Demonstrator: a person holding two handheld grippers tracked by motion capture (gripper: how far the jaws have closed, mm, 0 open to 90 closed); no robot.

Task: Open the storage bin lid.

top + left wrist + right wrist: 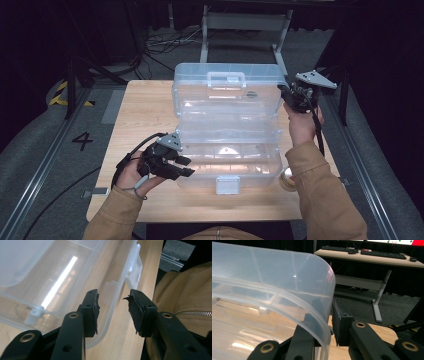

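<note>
At the table's (150, 107) near edge, the left gripper (186, 166) hovers with jaws spread and empty beside the clear box's (227, 162) front corner, seemingly ready to steady it; a tape roll (287, 179) lies nearby; farther back, the right gripper (331, 333) pinches the raised lid's (225, 92) rim, holding it open.

Dim studio with grey carpet and black surroundings

A light wooden table (135, 115) stands on grey carpet (45, 150) marked with a black "4" (82, 141); cables (165, 42) trail behind, and a desk (372, 258) carries keyboards (384, 254).
</note>
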